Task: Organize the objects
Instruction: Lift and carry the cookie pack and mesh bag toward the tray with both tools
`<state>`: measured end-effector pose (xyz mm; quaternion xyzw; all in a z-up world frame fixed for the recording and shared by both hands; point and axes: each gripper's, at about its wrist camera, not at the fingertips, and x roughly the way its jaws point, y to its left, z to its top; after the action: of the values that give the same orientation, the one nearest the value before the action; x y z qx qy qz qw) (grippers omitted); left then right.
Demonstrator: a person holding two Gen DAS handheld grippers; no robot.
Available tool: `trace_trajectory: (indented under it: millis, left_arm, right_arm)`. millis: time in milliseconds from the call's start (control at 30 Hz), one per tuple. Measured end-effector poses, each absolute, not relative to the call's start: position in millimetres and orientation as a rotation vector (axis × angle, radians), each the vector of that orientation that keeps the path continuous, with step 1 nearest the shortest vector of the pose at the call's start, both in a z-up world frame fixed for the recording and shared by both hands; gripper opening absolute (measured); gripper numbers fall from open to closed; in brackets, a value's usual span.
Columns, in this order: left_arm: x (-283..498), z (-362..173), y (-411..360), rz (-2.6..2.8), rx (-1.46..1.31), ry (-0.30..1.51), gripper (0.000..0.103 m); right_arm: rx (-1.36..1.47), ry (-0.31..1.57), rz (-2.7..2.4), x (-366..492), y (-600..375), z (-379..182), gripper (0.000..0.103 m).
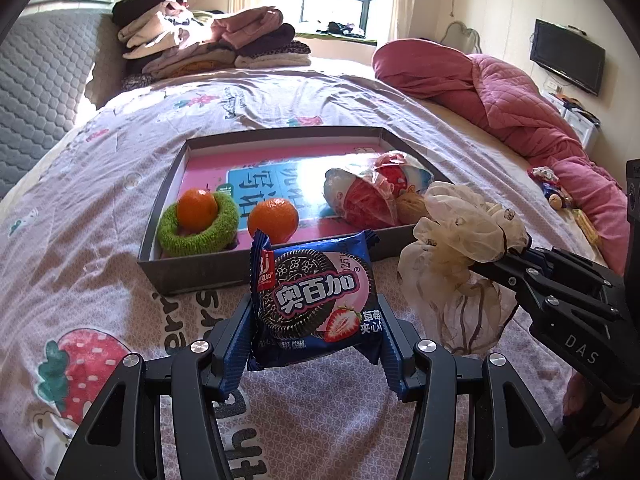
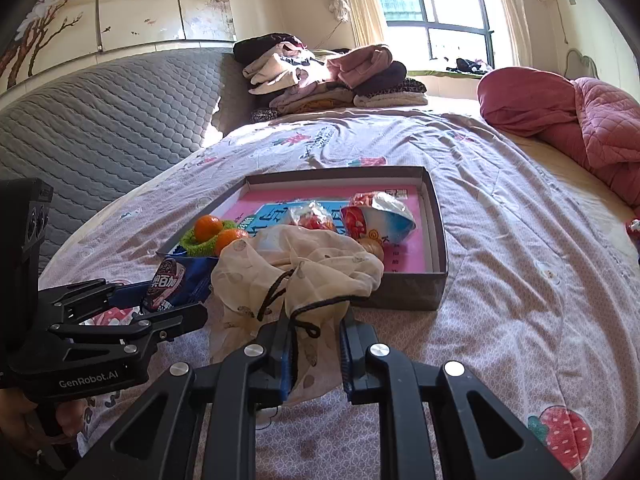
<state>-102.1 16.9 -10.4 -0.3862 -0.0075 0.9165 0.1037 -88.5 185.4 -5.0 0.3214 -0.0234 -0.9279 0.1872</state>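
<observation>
Left gripper (image 1: 316, 344) clamps blue strawberry cookie packet (image 1: 316, 300), right gripper (image 2: 316, 344) clenched on sheer cream drawstring pouch (image 2: 296, 272), both just near of grey shallow cardboard box (image 1: 208, 276), which lies straight ahead, left one nearer its free middle.

Cookie pack (image 1: 316, 300): blue and pink wrapper with a cookie and strawberry print, held upright above the bed between the left fingers (image 1: 236, 340), just in front of the box.

Pouch (image 1: 464, 256): sheer cream drawstring bag with dark cord, crumpled, gripped at its neck and hanging to the right of the pack.

Box (image 1: 192, 276): shallow grey tray with pink printed floor, lying flat on the bed. Inside it: one tangerine (image 1: 197, 208) seated in a green knitted ring (image 1: 200, 236), a second tangerine (image 1: 273, 220) beside it, and red-white snack packets (image 1: 372, 196) at the right.
</observation>
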Motion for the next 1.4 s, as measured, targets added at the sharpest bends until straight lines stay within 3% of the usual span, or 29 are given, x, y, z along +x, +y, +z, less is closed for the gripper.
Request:
trace_trajectory:
  millis: [1400]
  left_arm:
    - [-149.0, 29.6, -4.8, 2.811, -1.011, 0.034, 0.057]
  right_arm:
    - [0.724, -0.021, -2.706, -139.5, 190.3, 48.5, 0.019]
